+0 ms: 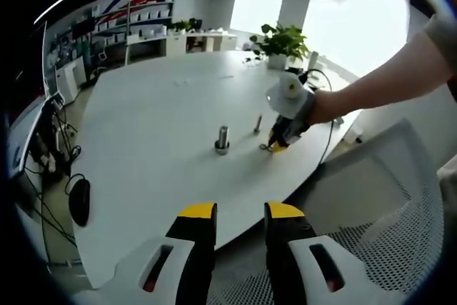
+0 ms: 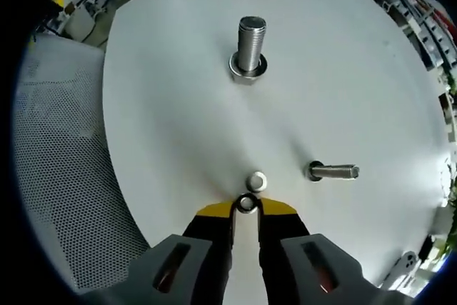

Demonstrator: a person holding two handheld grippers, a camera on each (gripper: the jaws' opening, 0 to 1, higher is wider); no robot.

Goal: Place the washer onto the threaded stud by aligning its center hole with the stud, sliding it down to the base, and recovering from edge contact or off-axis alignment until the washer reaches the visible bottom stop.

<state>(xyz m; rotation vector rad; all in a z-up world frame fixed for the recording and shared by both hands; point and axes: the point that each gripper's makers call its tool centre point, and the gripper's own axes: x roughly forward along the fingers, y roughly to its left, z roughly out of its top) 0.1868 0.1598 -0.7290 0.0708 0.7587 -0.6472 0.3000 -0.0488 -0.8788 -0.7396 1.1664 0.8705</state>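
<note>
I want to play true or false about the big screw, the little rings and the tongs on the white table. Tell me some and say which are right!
1. The big threaded stud stands upright on the white table. True.
2. The washer is already at the bottom of the stud. False: it sits between the tips of the right tongs, far from the stud.
3. A small nut lies just beyond the washer. True.
4. The smaller bolt is lying inside the left tongs. False: it is on the table, and the left tongs are open with nothing between them.
5. A potted plant stands at the table's far side. True.
</note>
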